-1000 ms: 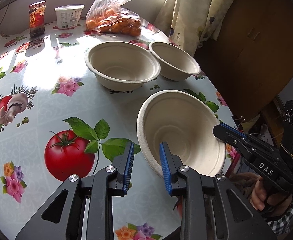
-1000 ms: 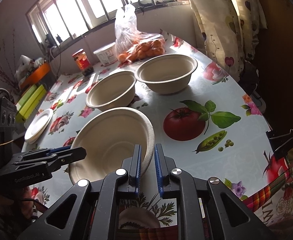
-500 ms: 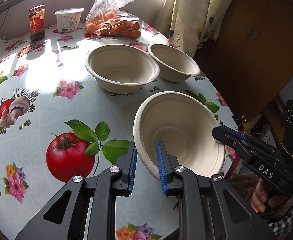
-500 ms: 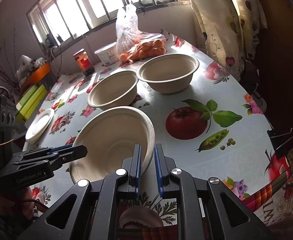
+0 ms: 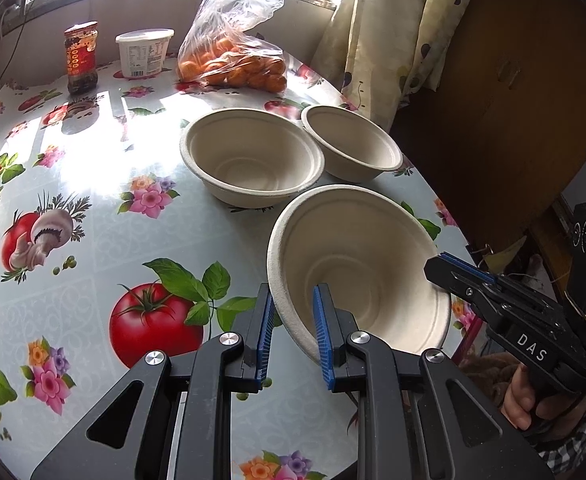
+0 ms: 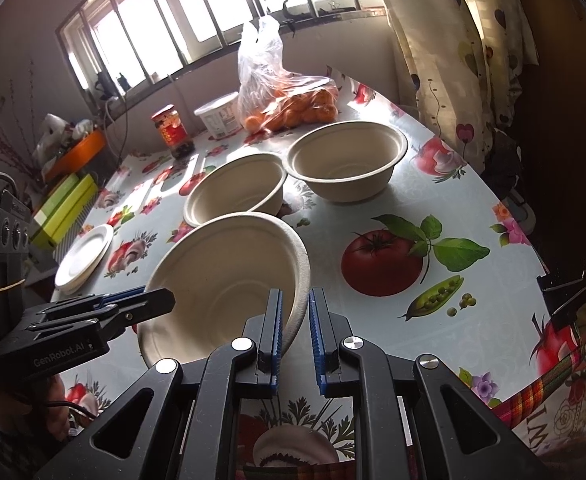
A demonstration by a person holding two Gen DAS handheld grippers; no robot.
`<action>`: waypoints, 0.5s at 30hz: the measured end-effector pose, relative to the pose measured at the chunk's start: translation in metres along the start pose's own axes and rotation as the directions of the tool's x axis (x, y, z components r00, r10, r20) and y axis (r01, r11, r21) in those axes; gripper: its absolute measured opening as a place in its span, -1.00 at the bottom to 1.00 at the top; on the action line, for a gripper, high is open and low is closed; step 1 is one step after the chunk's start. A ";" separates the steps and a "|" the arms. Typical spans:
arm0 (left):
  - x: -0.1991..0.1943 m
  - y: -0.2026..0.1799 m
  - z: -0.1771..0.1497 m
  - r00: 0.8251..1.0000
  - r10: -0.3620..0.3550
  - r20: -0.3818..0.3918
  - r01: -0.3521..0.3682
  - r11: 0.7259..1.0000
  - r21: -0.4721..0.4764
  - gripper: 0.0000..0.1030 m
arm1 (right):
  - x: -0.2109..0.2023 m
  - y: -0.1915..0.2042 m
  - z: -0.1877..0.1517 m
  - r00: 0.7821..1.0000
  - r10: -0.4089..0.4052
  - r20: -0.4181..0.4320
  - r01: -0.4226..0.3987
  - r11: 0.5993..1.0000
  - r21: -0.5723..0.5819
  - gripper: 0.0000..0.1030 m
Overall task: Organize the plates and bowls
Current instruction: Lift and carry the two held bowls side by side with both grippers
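Left hand-held gripper [image 5: 293,332]: angled down, clenched on the near rim of the bowl [image 5: 357,264].
Right hand-held gripper [image 6: 295,328]: angled down, clenched on the opposite rim.
Bowl: tilted, held over the table [image 5: 93,208] edge, near two other bowls [image 5: 253,160].

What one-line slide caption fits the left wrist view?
Both grippers, left gripper and right gripper, clamp opposite rims of the tilted near bowl; two more bowls wait behind.
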State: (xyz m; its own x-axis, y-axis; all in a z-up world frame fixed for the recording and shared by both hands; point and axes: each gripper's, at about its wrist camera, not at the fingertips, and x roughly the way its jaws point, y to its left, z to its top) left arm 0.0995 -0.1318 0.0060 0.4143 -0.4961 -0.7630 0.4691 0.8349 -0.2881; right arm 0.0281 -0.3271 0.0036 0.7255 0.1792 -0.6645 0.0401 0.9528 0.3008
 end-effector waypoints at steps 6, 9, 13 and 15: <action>-0.007 0.000 0.013 1.000 0.010 0.027 -0.010 1.000 0.007 -0.59 | -0.003 0.005 0.017 1.000 0.000 0.030 0.000 1.000 -0.014 -0.73; -0.008 0.001 0.020 0.999 0.018 0.036 -0.018 1.000 0.008 -0.59 | -0.003 0.009 0.026 0.999 0.002 0.040 -0.001 1.000 -0.026 -0.73; -0.008 0.005 0.028 0.999 0.014 0.046 -0.014 1.000 -0.004 -0.59 | 0.001 0.009 0.036 0.999 0.010 0.045 -0.009 1.000 -0.025 -0.73; -0.008 0.007 0.032 0.999 0.014 0.045 -0.014 1.000 -0.010 -0.59 | 0.003 0.010 0.040 0.999 0.013 0.045 -0.012 1.000 -0.026 -0.73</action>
State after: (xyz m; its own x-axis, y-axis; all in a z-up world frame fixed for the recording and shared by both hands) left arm 0.1245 -0.1298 0.0285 0.4559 -0.4942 -0.7402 0.4555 0.8440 -0.2830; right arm 0.0587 -0.3269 0.0320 0.7563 0.1802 -0.6289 0.0135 0.9568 0.2905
